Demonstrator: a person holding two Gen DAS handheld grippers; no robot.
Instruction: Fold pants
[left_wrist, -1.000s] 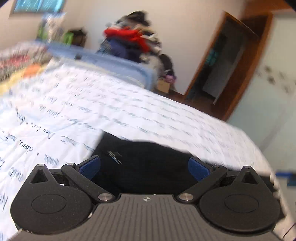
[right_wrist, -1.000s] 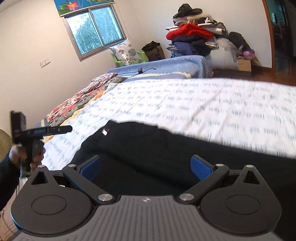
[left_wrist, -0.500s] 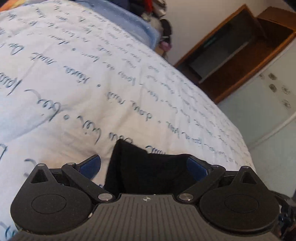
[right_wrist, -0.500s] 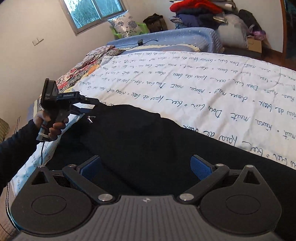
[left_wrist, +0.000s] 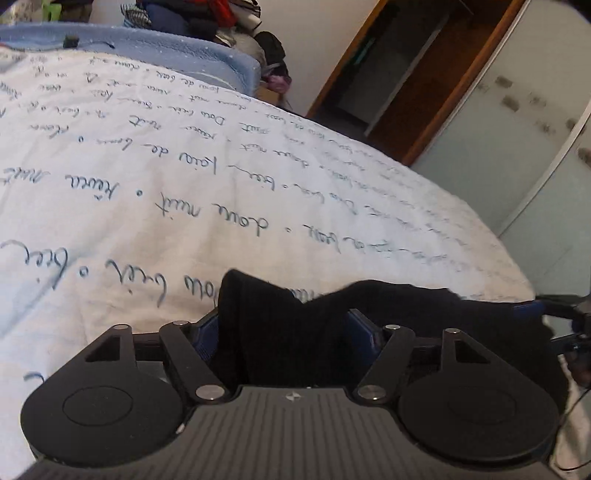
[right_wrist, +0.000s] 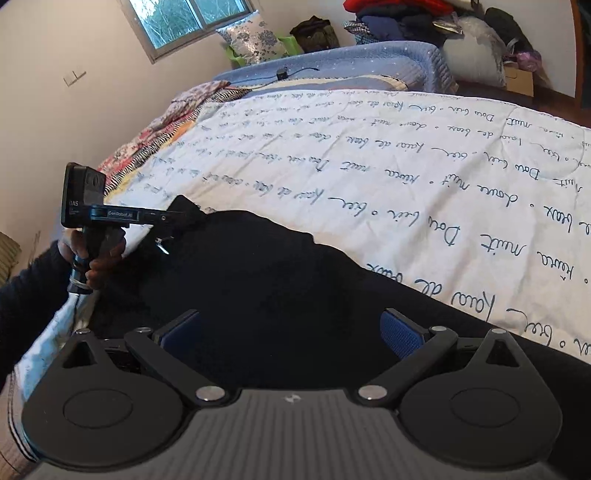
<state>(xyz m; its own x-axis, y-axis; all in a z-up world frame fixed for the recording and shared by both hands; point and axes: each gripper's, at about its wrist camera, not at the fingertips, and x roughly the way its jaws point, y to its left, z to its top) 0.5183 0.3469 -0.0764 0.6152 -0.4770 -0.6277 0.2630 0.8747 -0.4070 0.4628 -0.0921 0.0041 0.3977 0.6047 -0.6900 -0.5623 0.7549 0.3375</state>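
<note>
While the big bed with the white quilted cover printed in blue handwriting (right_wrist: 369, 177) takes most of both views, the task's thing lies along its near edge: the black soft-fabric pants (right_wrist: 258, 280) are spread flat, reaching from the left gripper across to under the right gripper. A blue padded bench (right_wrist: 351, 62) stands at the far end of the bed, and a pile of mixed clothes (right_wrist: 406, 14) is behind it (none of this belongs to the task).

I judge the step in hand to be the taking of the garment at two places along its edge, before any fold is made. The pants do not show a fold yet.

The left gripper (left_wrist: 284, 328), black with blue pads, has one raised corner of the black cloth between its fingers, and its jaws are closing on it. The blue pads stand just beside the bunched cloth on both sides, but I cannot see that they press it already. In the right wrist view the same tool is held by a hand in a dark sleeve (right_wrist: 92, 254) at the left end of the pants.

The right gripper (right_wrist: 291, 332) hovers with its jaws wide apart over the black fabric, and nothing is clamped.

The next move, in my judgement, calls for both tools to close firmly on the cloth, then lift together and carry that edge over onto the other half.
</note>
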